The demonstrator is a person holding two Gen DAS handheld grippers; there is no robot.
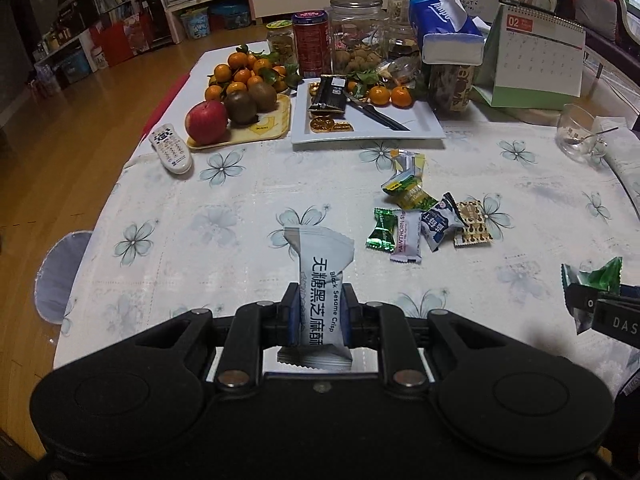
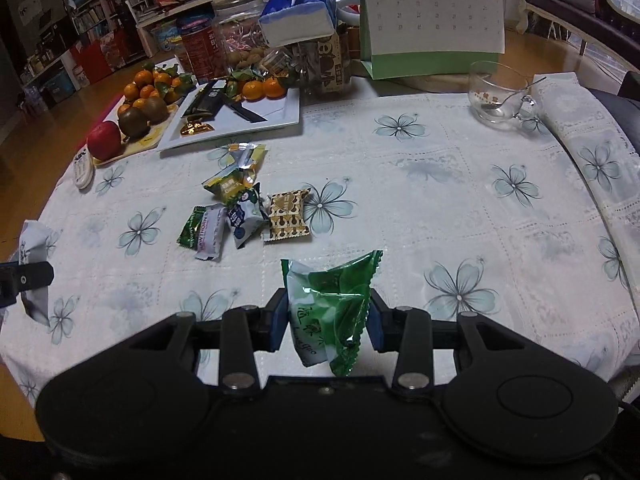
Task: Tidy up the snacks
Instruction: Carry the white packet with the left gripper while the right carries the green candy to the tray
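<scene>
Above the near edge of the bench (image 1: 248, 184), the left gripper (image 1: 320, 316) is clamped on one grey-white sesame crisp packet (image 1: 322, 280), its blue pads pressing the packet's two long sides so that the packet stands upright between them, clear of the flowered cloth. To the right, the right gripper (image 2: 327, 316) is narrowed onto one green-and-white snack packet (image 2: 332, 308), which sits crumpled between its pads and is likewise lifted off the cloth. Each gripper shows at the edge of the other's view, so they hang side by side but apart. Farther in, near the middle of the bench, a loose cluster of snacks (image 2: 240, 208) lies on the cloth: six wrapped pieces can be counted, namely one green foil candy, one pale hawthorn bar, one blue-and-white packet, one brown-and-cream patterned packet, one green-yellow packet and one yellow-silver wrapper at the far end. Beyond them, on the far left, one white plate (image 1: 420, 128) carries one dark packet, one knife, a few gold-wrapped pieces and two oranges. Left of it, one yellow tray (image 1: 280, 120) holds one red apple (image 1: 207, 120), two kiwis and a heap of small oranges too tightly piled to count. One remote control (image 1: 170, 149) lies just beside the tray's near left corner. At the far right stand one glass cup (image 2: 498, 94) with a spoon and one desk calendar (image 2: 432, 12).
</scene>
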